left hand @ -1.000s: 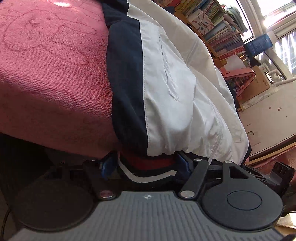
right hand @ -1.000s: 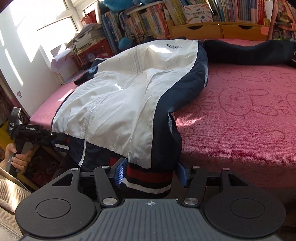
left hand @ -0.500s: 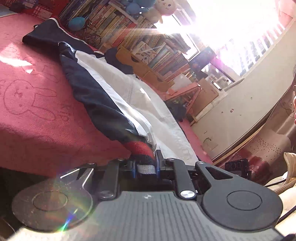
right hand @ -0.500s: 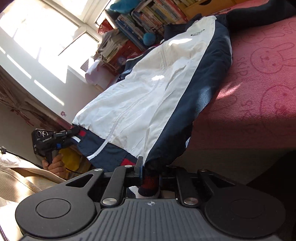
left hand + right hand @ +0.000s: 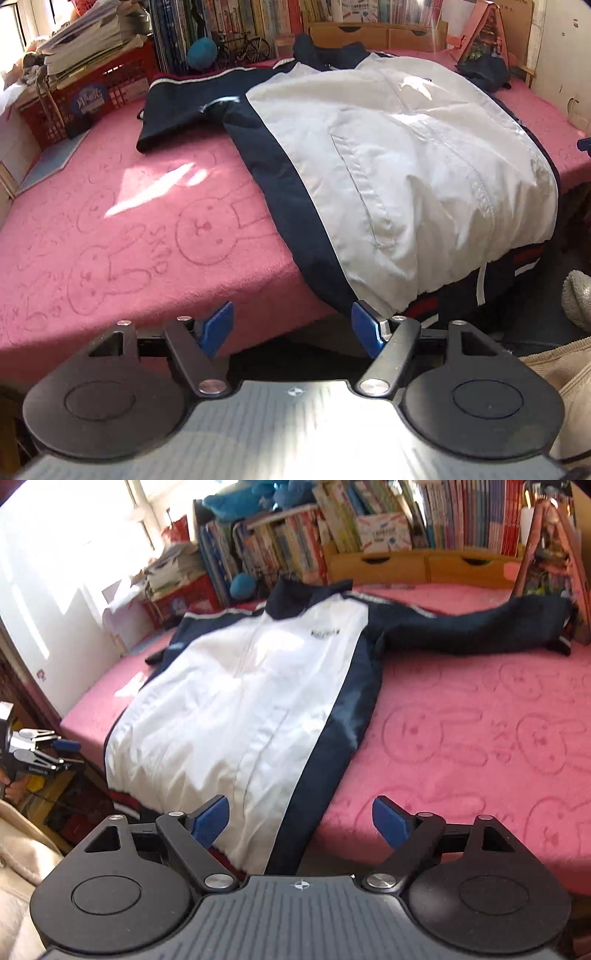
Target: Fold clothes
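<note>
White-and-navy zip-front jacket lies flat on pink bunny-print bed, hem overhanging; light, limp, slippery shell, best pinched at ribbed hem; both jaws opening, empty.

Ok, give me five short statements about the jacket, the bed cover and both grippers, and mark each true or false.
1. The jacket lies front up, its white panel showing. True.
2. The right gripper clamps the jacket's hem. False: its jaws are opening, pressing on nothing.
3. The bed cover is pink with rabbit outlines. True.
4. Both sleeves are folded over the chest. False: one sleeve stretches out sideways.
5. The left gripper holds a book. False: it holds nothing, jaws opening.
</note>
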